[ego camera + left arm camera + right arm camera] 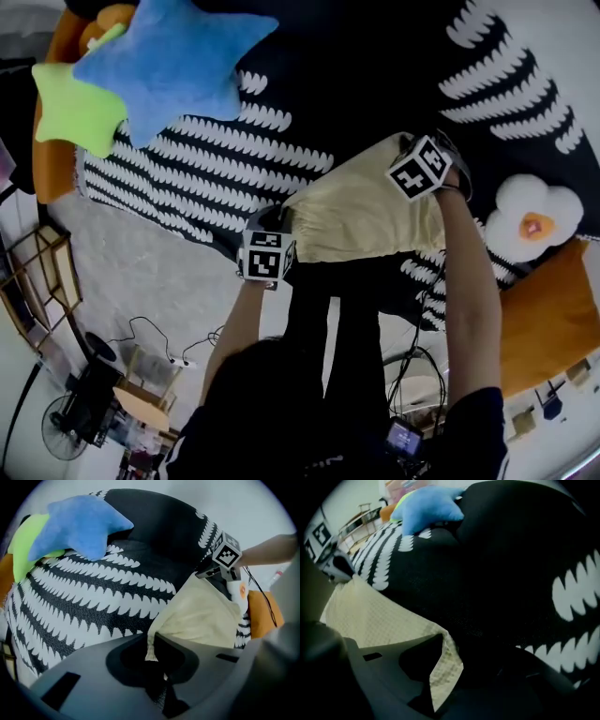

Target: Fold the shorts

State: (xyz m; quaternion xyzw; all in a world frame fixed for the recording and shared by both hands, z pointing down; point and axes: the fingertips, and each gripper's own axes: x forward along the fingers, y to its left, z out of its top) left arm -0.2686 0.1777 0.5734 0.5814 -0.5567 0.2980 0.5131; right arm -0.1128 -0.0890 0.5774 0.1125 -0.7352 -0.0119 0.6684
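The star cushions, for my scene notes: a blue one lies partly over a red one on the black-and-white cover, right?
Not red: the blue star cushion lies partly over a lime-green cushion on the black-and-white cover, as the head view shows.

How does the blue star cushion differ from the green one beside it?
The blue star cushion lies on top, mostly visible; the green star cushion is partly hidden beneath it. The blue one reaches over the black-and-white cover; the green one sits nearer its edge. Both look plush with pointed arms.
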